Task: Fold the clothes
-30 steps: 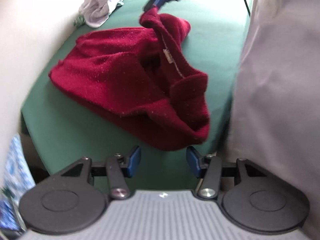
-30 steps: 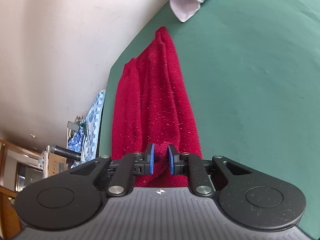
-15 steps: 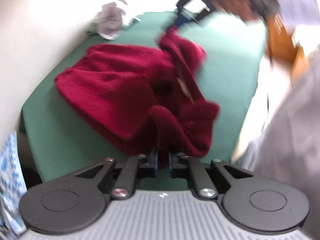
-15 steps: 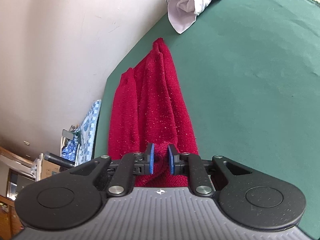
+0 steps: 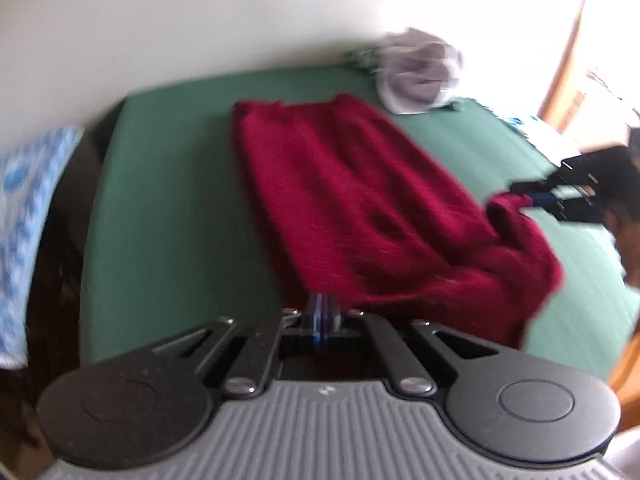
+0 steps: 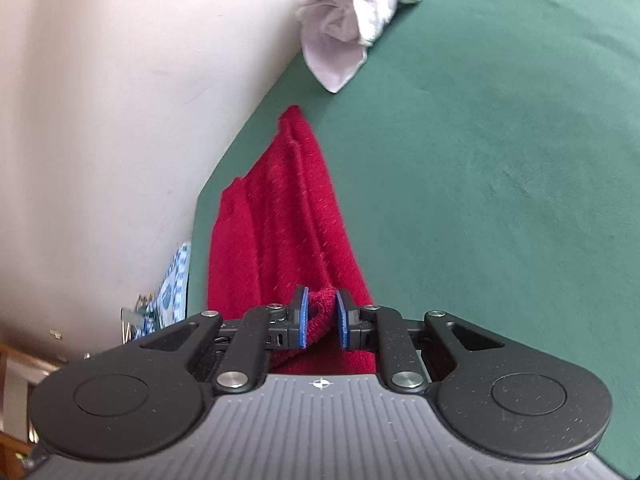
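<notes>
Tools (image 5: 323, 312) (image 6: 320, 316) pinch sweater (image 5: 352, 200).

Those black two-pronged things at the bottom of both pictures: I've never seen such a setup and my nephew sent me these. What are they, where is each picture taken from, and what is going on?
They are hand-held grippers, one in each of a person's hands, with no robot arm behind them. Each carries a wide-angle camera looking forward along its two fingers, so each picture shows its own gripper at the bottom.

In the left-hand picture, the left gripper has its blue-padded fingers shut on the near edge of a dark red sweater. At the far right of that view you see the right gripper holding another part of the sweater.

The right-hand picture shows that grip close up: the right gripper's fingers pinch a fold of red fabric.

The sweater lies on a green cloth-covered table, beside a white wall. A crumpled white garment waits at the far end.
</notes>
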